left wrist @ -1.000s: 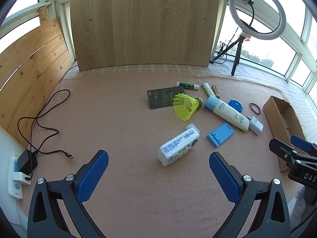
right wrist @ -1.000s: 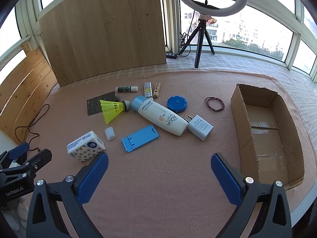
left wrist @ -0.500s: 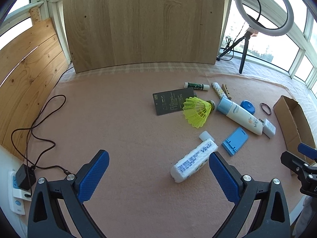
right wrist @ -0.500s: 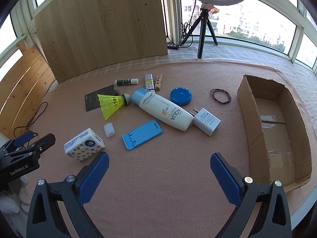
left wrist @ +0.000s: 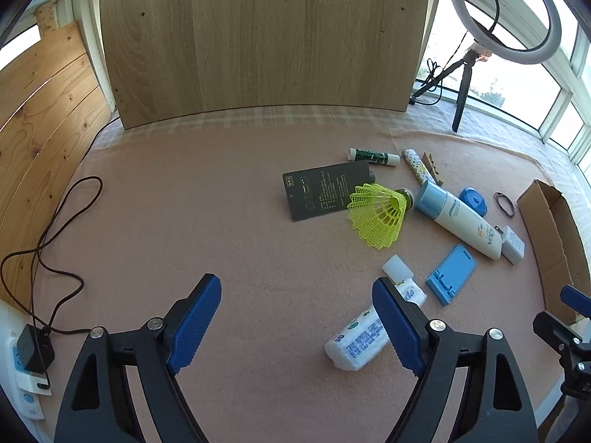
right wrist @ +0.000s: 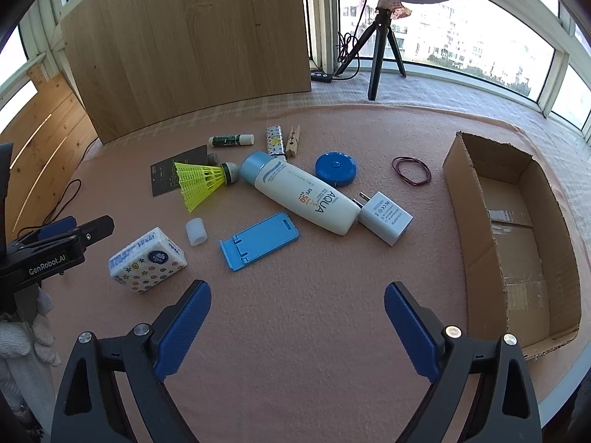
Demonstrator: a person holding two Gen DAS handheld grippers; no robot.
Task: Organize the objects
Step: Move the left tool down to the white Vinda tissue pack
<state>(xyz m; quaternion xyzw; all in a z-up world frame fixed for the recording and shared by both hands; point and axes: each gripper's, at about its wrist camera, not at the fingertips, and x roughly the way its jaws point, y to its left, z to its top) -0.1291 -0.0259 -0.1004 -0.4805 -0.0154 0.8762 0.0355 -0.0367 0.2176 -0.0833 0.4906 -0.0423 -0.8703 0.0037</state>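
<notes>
A white tissue pack (left wrist: 364,336) (right wrist: 147,258) lies on the pink cloth. In the left wrist view it sits just outside and partly behind the right finger (left wrist: 397,326). My left gripper (left wrist: 295,295) is closing, with only bare cloth between its jaws. My right gripper (right wrist: 297,295) hovers over bare cloth, closing slightly with nothing between its pads. Ahead of it lie a blue phone stand (right wrist: 258,240), a sunscreen bottle (right wrist: 303,199), a white charger (right wrist: 386,217) and a yellow shuttlecock (right wrist: 199,181). An open cardboard box (right wrist: 476,199) stands at the right.
A blue tape measure (right wrist: 336,168), a rubber band (right wrist: 412,171), a glue stick (right wrist: 231,140), a clothespin (right wrist: 293,141), a dark card (right wrist: 164,181) and a small white cap (right wrist: 195,232) lie further back. A cable (left wrist: 55,229) runs to a wall plug at the left. A wooden board (left wrist: 258,37) and a ring light (left wrist: 506,14) stand behind.
The left gripper has moved forward and down toward the tissue pack, which now lies beside its right finger, and its jaws have narrowed. The right gripper's jaws have narrowed slightly.
</notes>
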